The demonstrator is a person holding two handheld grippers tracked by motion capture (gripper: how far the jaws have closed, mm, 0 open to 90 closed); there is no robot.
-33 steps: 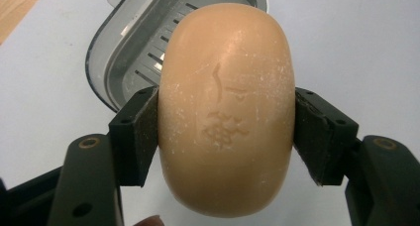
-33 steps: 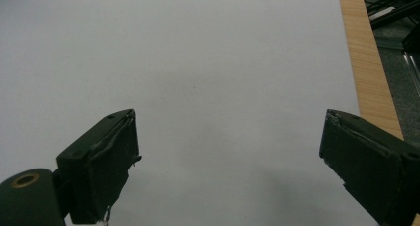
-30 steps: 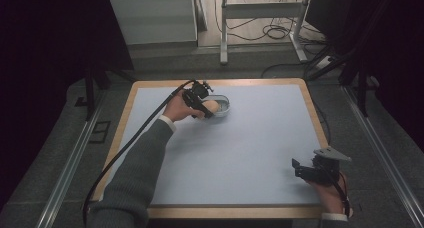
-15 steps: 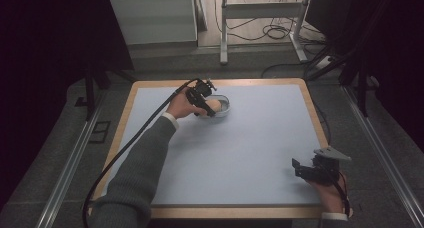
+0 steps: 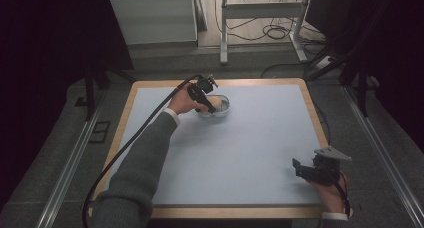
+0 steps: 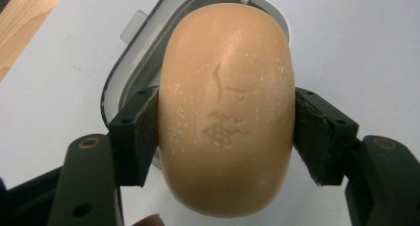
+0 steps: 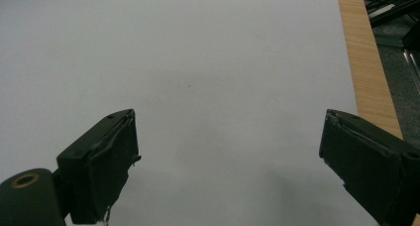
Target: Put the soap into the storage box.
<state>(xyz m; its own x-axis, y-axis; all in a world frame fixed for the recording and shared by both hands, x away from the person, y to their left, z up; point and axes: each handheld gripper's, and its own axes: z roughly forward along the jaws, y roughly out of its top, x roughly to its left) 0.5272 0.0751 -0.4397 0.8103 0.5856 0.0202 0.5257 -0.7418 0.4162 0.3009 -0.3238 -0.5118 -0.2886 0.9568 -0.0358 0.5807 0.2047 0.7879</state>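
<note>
We grip a peach-coloured oval soap bar (image 6: 225, 112), stamped and dusted white, in our left gripper (image 6: 225, 132) above the grey soap dish (image 6: 130, 70); our right gripper (image 7: 228, 161) gapes empty.

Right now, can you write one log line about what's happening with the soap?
left hand-held gripper: shut on soap | soap: over dish | right hand-held gripper: open, holding nothing

Lab: bare test table (image 5: 260, 153), floor cables (image 5: 272, 33).
</note>
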